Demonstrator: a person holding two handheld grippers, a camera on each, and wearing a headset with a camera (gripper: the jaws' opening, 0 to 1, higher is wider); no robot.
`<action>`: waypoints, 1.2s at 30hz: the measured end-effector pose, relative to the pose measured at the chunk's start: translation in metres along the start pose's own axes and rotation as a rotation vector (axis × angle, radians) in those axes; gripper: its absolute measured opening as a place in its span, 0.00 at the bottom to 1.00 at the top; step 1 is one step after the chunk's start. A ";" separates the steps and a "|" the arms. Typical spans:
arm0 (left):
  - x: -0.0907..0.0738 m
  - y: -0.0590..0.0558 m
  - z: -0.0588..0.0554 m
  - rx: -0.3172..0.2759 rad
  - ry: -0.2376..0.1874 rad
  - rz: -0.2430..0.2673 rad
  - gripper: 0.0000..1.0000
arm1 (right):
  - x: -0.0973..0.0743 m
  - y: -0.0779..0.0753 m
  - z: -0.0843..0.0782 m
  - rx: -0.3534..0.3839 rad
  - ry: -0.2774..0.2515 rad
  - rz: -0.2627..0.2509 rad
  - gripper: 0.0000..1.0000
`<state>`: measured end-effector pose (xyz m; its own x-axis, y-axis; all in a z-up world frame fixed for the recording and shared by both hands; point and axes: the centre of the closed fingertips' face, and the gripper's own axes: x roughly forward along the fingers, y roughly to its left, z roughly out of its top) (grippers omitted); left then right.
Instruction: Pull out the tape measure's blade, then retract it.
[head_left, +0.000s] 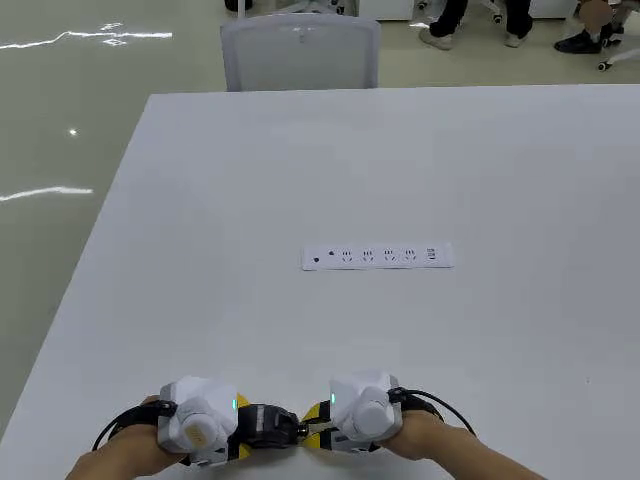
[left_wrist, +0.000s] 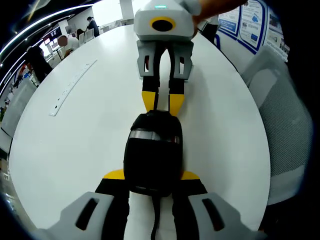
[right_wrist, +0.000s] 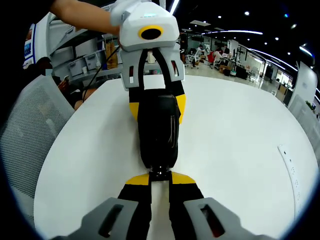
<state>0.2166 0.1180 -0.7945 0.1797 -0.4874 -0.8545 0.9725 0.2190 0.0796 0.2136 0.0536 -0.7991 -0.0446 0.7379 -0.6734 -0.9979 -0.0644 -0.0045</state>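
A black tape measure (head_left: 268, 425) lies low over the white table's near edge. My left gripper (head_left: 262, 428) is shut on its body; in the left gripper view the case (left_wrist: 152, 150) sits between my yellow-tipped fingers (left_wrist: 114, 175). My right gripper (head_left: 312, 427) faces it from the right, shut on the blade's end hook (right_wrist: 159, 173) at the case's mouth. In the right gripper view the case (right_wrist: 159, 127) stands just beyond my own fingertips (right_wrist: 135, 180). Almost no blade shows between the hook and the case.
A white power strip (head_left: 377, 256) lies flat in the middle of the table (head_left: 400, 160). A grey mesh chair (head_left: 300, 50) stands at the far edge, and another chair (left_wrist: 282, 115) is close by the near edge. Seated people's feet (head_left: 585, 40) show at the far right.
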 end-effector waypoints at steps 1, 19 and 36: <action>0.000 0.000 0.000 0.000 0.000 0.000 0.28 | 0.000 0.000 0.000 0.002 0.000 0.000 0.11; 0.000 0.001 -0.002 0.003 0.002 0.001 0.28 | -0.004 0.000 -0.001 -0.010 0.005 0.000 0.11; -0.001 0.000 -0.002 0.007 0.005 0.002 0.28 | -0.012 0.001 -0.002 -0.016 0.006 -0.001 0.11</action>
<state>0.2162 0.1199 -0.7943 0.1805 -0.4830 -0.8568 0.9732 0.2138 0.0845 0.2129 0.0433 -0.7929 -0.0437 0.7336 -0.6781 -0.9971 -0.0745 -0.0163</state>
